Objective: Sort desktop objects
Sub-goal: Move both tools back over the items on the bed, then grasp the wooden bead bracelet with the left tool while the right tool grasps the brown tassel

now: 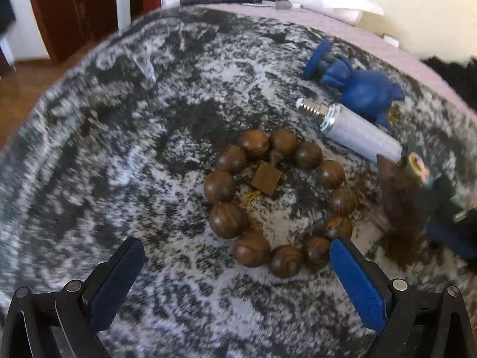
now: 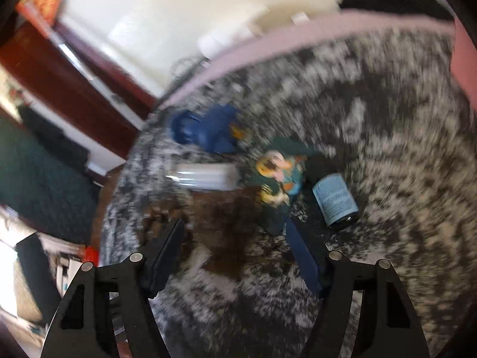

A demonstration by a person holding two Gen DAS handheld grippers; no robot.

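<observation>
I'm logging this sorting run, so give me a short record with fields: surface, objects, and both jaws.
surface: mottled grey rug
objects: wooden bead bracelet, blue figurine lying down, silver cylinder, small blue-labelled bottle on its side
left gripper: jaws open, empty, just short of the bracelet
right gripper: jaws open, empty; view blurred

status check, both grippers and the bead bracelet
Left gripper open, empty, over wooden bead bracelet. Right gripper open, empty. Bracelet flat on mottled cloth; metal cylinder close behind.

Bead bracelet [image 1: 277, 200]: polished grained wood. Cylinder [image 1: 354, 131]: bright threaded metal, matt white sleeve. Blue figurine [image 1: 357, 83]: matt. Cloth [image 1: 149, 149]: napped.
</observation>
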